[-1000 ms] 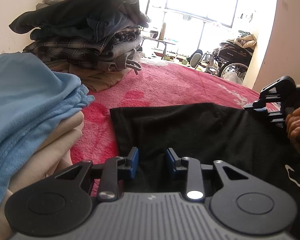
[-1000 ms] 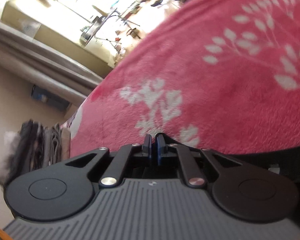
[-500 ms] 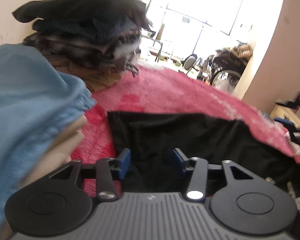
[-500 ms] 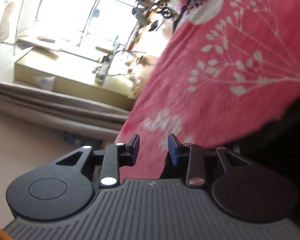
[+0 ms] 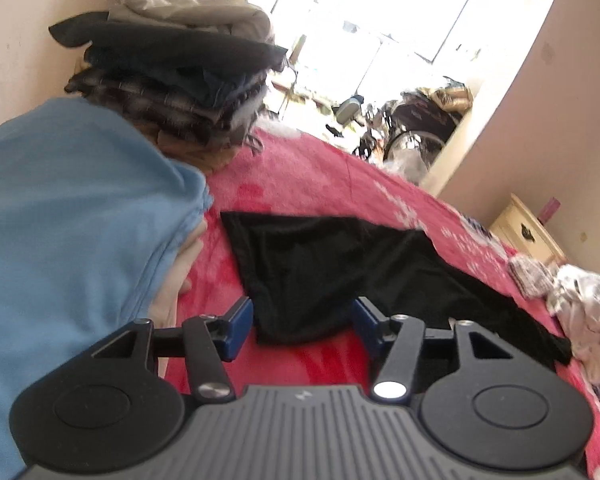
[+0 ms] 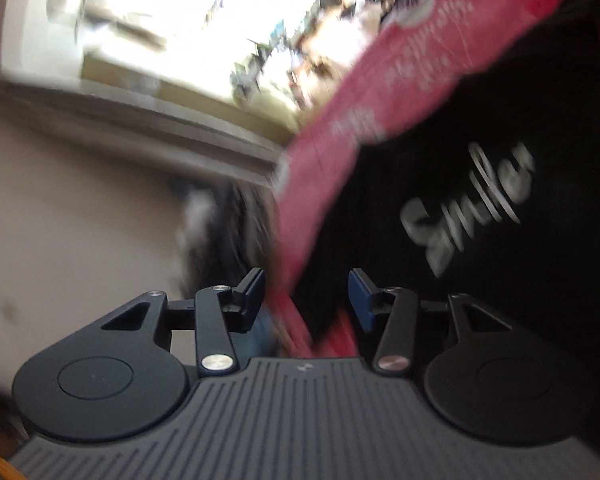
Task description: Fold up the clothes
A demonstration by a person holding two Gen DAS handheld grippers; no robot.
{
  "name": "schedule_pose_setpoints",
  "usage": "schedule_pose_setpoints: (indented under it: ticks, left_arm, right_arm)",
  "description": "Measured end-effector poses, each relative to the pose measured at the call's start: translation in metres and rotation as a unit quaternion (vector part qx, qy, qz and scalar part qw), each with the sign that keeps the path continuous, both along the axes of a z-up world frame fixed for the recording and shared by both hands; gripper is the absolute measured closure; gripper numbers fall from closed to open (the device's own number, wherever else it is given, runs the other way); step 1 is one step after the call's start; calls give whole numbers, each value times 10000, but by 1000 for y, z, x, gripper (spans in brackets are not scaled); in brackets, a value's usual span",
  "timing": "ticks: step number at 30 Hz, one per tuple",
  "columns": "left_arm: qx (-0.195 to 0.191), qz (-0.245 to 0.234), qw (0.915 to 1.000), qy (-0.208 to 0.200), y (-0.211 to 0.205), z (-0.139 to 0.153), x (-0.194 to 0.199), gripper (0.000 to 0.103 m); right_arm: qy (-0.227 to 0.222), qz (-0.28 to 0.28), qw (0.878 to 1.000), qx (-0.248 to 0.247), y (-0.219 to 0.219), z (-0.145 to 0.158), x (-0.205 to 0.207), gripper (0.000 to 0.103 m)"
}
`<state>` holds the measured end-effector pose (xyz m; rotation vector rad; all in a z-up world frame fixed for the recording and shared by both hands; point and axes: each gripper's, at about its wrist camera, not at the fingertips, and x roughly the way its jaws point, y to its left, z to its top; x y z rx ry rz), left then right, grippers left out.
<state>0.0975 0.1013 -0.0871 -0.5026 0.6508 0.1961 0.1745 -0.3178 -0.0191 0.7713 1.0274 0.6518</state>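
Note:
A black garment [image 5: 320, 264] lies flat on the red flowered blanket [image 5: 300, 168], one side folded over into a point. My left gripper [image 5: 302, 312] hovers over its near corner. Its jaws are opening and the blue pads [image 5: 238, 322] hold nothing. In the blurred right wrist view the same black garment [image 6: 480, 200] shows white lettering, lying on the blanket [image 6: 360, 120]. My right gripper [image 6: 307, 284] is above the garment's edge, its jaws opening with nothing pinched between them.
A folded pile topped by a light blue cloth [image 5: 72, 220] stands close on the left. Behind it rises a tall stack of folded clothes [image 5: 180, 80]. Crumpled white patterned laundry [image 5: 584, 304] lies at the right. A pale cabinet [image 5: 528, 236] and a wheelchair [image 5: 416, 132] stand beyond the bed.
Both grippers have opened; the right one was shut a second ago. The left has lifted and drawn back from the black garment. The right has swung far away and left the left wrist view.

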Motion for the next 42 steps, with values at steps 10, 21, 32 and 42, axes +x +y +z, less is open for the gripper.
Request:
schedule_pose_setpoints:
  ticks: [10, 21, 32, 42]
  left_arm:
    - [709, -493, 9933, 773, -18, 0, -23, 46]
    - [992, -571, 9894, 894, -7, -16, -22, 46]
    - [3272, -1345, 9310, 903, -55, -43, 29, 46]
    - [3730, -724, 9206, 907, -51, -59, 68, 93]
  right_arm:
    - [-2043, 3359, 8744, -2845, 143, -60, -198, 58]
    - [-3217, 3927, 7617, -4025, 186, -107, -232, 98]
    - [-2445, 1829, 9105, -2789, 97, -28, -149, 99]
    - [-1907, 1066, 9626, -1604, 47, -7, -127, 99]
